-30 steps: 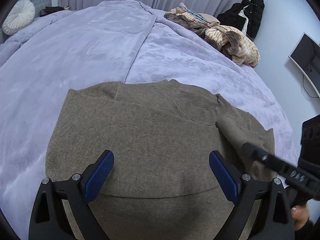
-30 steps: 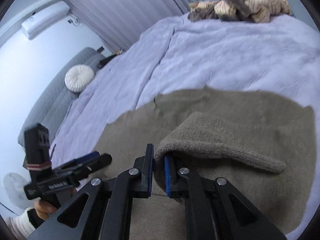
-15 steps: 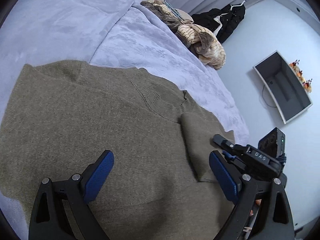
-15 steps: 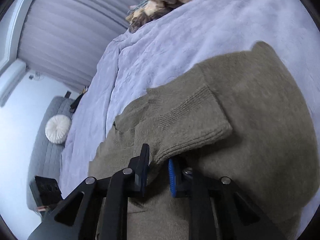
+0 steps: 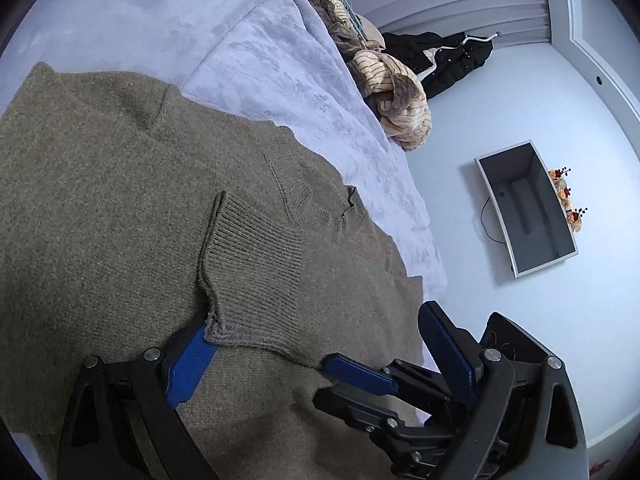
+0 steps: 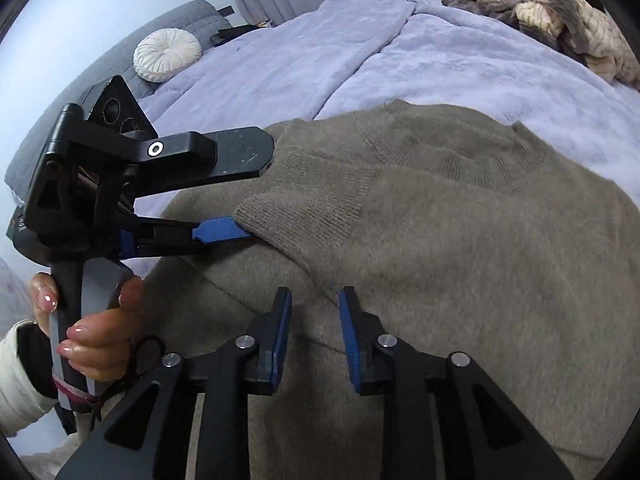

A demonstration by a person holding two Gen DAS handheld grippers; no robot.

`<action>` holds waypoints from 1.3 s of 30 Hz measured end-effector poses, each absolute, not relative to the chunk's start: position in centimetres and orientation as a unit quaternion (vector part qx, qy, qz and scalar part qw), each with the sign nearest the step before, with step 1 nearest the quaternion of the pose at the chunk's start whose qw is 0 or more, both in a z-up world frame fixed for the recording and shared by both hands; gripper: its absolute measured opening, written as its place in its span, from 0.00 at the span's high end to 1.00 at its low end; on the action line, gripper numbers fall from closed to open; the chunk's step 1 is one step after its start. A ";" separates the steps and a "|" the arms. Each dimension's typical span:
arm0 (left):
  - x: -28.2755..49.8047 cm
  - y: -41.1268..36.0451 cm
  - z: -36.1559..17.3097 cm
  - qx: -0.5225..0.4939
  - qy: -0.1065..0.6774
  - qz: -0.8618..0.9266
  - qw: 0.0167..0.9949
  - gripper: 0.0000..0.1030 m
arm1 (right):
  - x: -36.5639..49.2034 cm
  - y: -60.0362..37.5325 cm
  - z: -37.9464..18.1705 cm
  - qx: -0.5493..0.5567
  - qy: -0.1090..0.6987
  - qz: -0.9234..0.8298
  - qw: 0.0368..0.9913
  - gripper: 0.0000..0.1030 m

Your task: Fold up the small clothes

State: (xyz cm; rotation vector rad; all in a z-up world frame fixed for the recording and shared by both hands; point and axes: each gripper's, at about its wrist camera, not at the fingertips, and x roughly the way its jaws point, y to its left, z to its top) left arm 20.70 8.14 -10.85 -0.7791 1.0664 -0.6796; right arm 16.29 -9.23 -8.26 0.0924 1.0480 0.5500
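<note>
Right gripper (image 6: 314, 316) partly open, jaws just widened, nothing between them, poised over the sweater (image 6: 460, 248). Left gripper (image 5: 316, 344) wide open, one blue pad (image 6: 218, 232) slid under the ribbed cuff (image 6: 304, 216) of the folded-in sleeve, not clamping. Hand (image 6: 96, 320) on the left handle. Sweater spread flat on the bed (image 6: 460, 68). Heap of clothes (image 6: 560, 20) beyond.

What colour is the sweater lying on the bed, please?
The sweater is olive-brown, clearest in the right wrist view.
</note>
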 end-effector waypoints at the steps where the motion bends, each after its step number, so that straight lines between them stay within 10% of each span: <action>1: 20.8 8.0 -10.8 -0.349 0.488 -0.306 0.739 0.06 | 15.8 -9.9 -8.1 0.050 0.495 0.257 0.828 0.56; 6: 21.0 7.4 -10.6 -0.318 0.497 -0.271 0.761 0.20 | 13.0 -16.8 -7.5 0.120 0.504 0.207 0.830 0.47; 8: 21.1 6.8 -10.8 -0.287 0.514 -0.264 0.764 0.79 | 11.1 -21.2 -7.9 0.202 0.504 0.165 0.823 0.47; 10: 21.3 6.2 -11.5 -0.262 0.538 -0.260 0.758 0.92 | 9.6 -25.3 -8.7 0.301 0.496 0.116 0.806 0.47; 14: 20.6 5.9 -10.2 -0.237 0.523 -0.252 0.779 0.92 | 8.0 -31.5 -10.6 0.446 0.456 0.042 0.769 0.49; 17: 19.6 6.5 -7.7 -0.236 0.492 -0.259 0.797 0.92 | 8.7 -32.3 -10.0 0.444 0.434 0.025 0.784 0.93; 26: 17.3 7.8 -11.9 -0.226 0.528 -0.223 0.788 0.92 | 9.5 -32.0 -10.4 0.339 0.498 0.070 0.795 0.87; 30: 17.3 8.0 -12.2 -0.241 0.521 -0.227 0.787 0.92 | 7.5 -32.3 -6.8 0.294 0.462 0.143 0.824 0.44; 39: 17.3 7.7 -12.0 -0.234 0.524 -0.221 0.788 0.92 | 14.3 -39.1 -9.6 0.389 0.470 0.055 0.790 0.55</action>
